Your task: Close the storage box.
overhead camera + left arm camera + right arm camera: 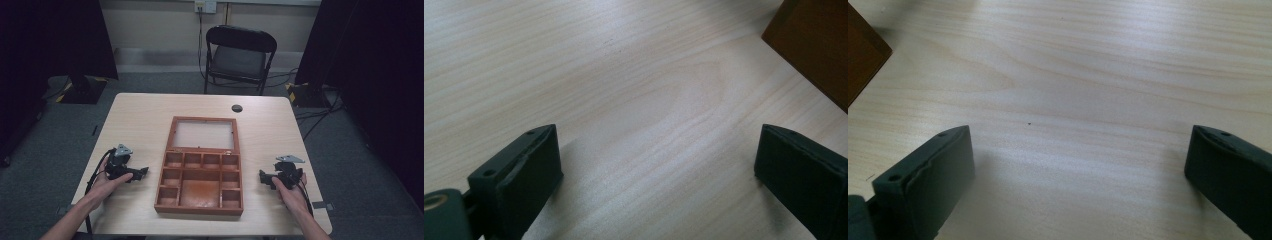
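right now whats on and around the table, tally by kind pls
wooden compartment box, lid open: 1
handheld grippers, left gripper and right gripper, both open: 2
folding chair behind the table: 1
tables: 1
total: 5
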